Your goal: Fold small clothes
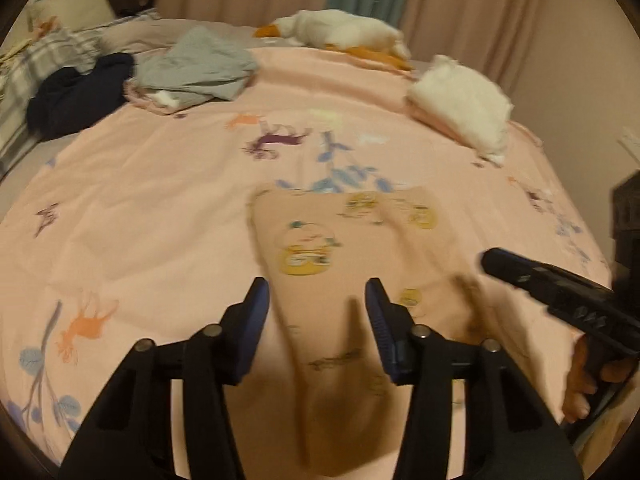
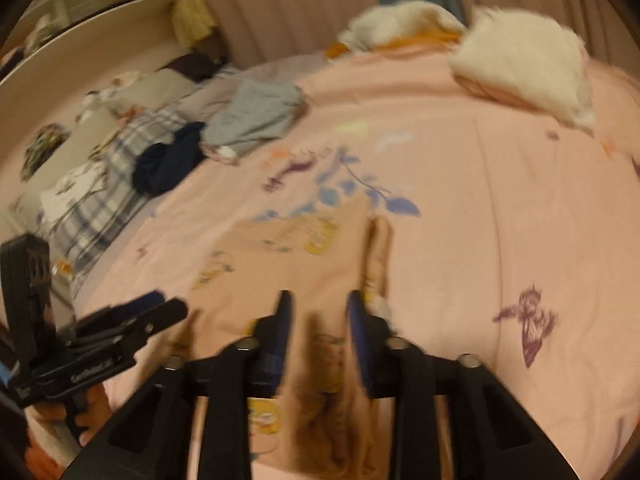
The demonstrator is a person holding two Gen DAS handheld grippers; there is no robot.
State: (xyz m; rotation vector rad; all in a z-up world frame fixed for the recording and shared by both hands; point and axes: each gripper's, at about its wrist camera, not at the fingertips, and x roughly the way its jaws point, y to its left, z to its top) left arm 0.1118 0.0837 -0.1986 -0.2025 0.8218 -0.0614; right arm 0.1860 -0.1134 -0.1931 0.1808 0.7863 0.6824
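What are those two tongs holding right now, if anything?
Nothing, apparently. Both the left tongs and right tongs stand open over the peach printed garment.

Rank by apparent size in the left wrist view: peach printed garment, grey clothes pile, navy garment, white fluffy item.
1. peach printed garment, though nearest the camera
2. grey clothes pile
3. navy garment and white fluffy item: look alike, unranked

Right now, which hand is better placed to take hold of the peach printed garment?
Probably left. The left tool stands open astride the peach garment. The right tool is narrower, over its bunched edge; blur hides any contact.
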